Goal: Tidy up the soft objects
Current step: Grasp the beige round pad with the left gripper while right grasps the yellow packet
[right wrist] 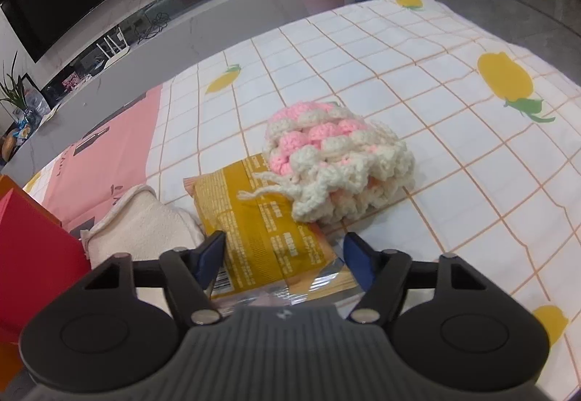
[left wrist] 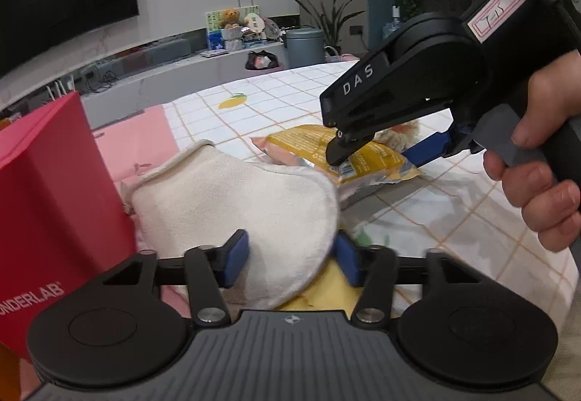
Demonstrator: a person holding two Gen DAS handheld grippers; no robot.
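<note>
A cream terry cloth (left wrist: 232, 205) lies against a red box, and its near edge is pinched between the blue pads of my left gripper (left wrist: 293, 257). In the right wrist view the same cloth (right wrist: 145, 226) shows at lower left. A yellow snack packet (right wrist: 261, 219) lies flat between the fingers of my right gripper (right wrist: 285, 256); the pads stand at its two sides without squeezing it. Seen from the left wrist, the right gripper (left wrist: 381, 154) points down onto the packet (left wrist: 326, 143). A pink and cream crochet pouch (right wrist: 337, 161) rests on the packet's far end.
A tall red box (left wrist: 54, 201) stands at the left beside the cloth. The table carries a white checked cover with lemon prints (right wrist: 399, 74) and a pink sheet (right wrist: 109, 154). A person's hand (left wrist: 544, 183) holds the right gripper's handle.
</note>
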